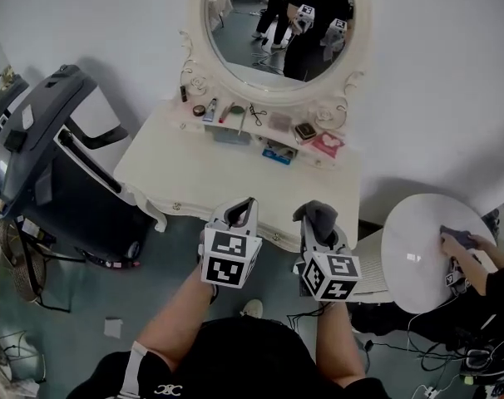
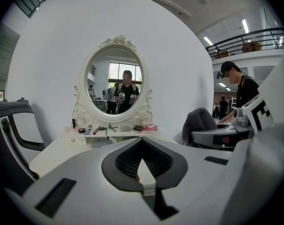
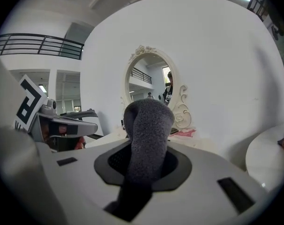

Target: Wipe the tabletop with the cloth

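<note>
Right tool (image 1: 319, 228) was clamped on the grey cloth (image 3: 147, 134), which bulged up out of its jaws. It was held up near the front edge of the white counter (image 1: 185, 173). Left tool (image 1: 240, 213) sat just beside it, jaws seemingly together, nothing between them.

The white bench (image 1: 194, 177) stands against the wall and carries the oval mirror (image 1: 273, 32). Along the mirror's foot runs a raised ledge (image 1: 244, 125). Below the mirror's left edge sit a small dark bottle (image 1: 184, 93), a round compact (image 1: 200, 110) and a blue tube (image 1: 210, 109). Under its middle lie what may be scissors (image 1: 256, 115). Below its right edge are a dark box (image 1: 305, 131) and a pink item (image 1: 327, 144). A grey-blue tray (image 1: 231, 136) and a blue packet (image 1: 277, 152) lie just in front.
</note>
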{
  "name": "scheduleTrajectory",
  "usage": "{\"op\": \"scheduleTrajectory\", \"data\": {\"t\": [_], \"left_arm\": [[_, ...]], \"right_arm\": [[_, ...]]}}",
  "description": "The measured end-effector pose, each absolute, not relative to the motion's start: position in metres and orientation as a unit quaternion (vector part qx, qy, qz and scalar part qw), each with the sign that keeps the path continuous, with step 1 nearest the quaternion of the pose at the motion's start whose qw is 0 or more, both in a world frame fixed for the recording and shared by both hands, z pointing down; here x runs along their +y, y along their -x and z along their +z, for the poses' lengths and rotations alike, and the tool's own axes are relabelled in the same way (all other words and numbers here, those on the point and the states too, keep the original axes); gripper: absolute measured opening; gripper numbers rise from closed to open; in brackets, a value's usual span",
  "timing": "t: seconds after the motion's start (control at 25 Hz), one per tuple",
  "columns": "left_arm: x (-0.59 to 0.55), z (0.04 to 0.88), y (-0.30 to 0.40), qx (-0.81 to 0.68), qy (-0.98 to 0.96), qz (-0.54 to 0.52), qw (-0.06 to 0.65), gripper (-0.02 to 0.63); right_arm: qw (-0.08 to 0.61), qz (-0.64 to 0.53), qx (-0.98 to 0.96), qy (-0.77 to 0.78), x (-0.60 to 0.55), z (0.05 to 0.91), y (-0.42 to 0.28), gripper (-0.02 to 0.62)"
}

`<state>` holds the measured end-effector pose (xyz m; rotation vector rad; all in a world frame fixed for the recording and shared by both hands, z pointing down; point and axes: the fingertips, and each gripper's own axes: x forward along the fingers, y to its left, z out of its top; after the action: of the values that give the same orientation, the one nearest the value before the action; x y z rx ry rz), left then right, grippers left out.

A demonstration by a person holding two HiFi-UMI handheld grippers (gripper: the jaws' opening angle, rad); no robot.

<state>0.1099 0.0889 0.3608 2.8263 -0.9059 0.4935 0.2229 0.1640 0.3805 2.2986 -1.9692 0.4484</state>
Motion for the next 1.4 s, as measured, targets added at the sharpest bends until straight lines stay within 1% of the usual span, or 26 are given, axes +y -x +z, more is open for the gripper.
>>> {"op": "scheduleTrajectory", "data": {"t": [0.36, 0.72, 0.88, 1.0, 1.08, 1.2, 1.4], "left_arm": [[0.081, 0.399, -0.165, -0.297, -0.929, 0.206, 0.085, 0.000], [0.052, 0.428, -0.199, -0.267, -0.931, 0.224, 0.107, 0.000], [0.026, 0.441, -0.223, -0.243, -0.933, 0.236, 0.120, 0.000], [0.006, 0.444, -0.241, -0.225, -0.937, 0.234, 0.127, 0.000], [-0.005, 0.446, -0.250, -0.214, -0.939, 0.233, 0.135, 0.000], [-0.022, 0.448, -0.256, -0.202, -0.940, 0.233, 0.144, 0.000], [-0.042, 0.456, -0.258, -0.198, -0.937, 0.242, 0.158, 0.000]], "right_arm": [[0.059, 0.179, -0.639, -0.746, 0.153, 0.414, -0.285, 0.092], [0.098, 0.203, -0.619, -0.753, 0.130, 0.449, -0.315, 0.092], [0.150, 0.205, -0.588, -0.768, 0.116, 0.471, -0.341, 0.092], [0.197, 0.236, -0.562, -0.768, 0.107, 0.492, -0.361, 0.094], [0.207, 0.249, -0.534, -0.781, 0.106, 0.499, -0.380, 0.094], [0.201, 0.248, -0.509, -0.799, 0.103, 0.501, -0.410, 0.094], [0.261, 0.222, -0.495, -0.799, 0.095, 0.502, -0.456, 0.094]]}}
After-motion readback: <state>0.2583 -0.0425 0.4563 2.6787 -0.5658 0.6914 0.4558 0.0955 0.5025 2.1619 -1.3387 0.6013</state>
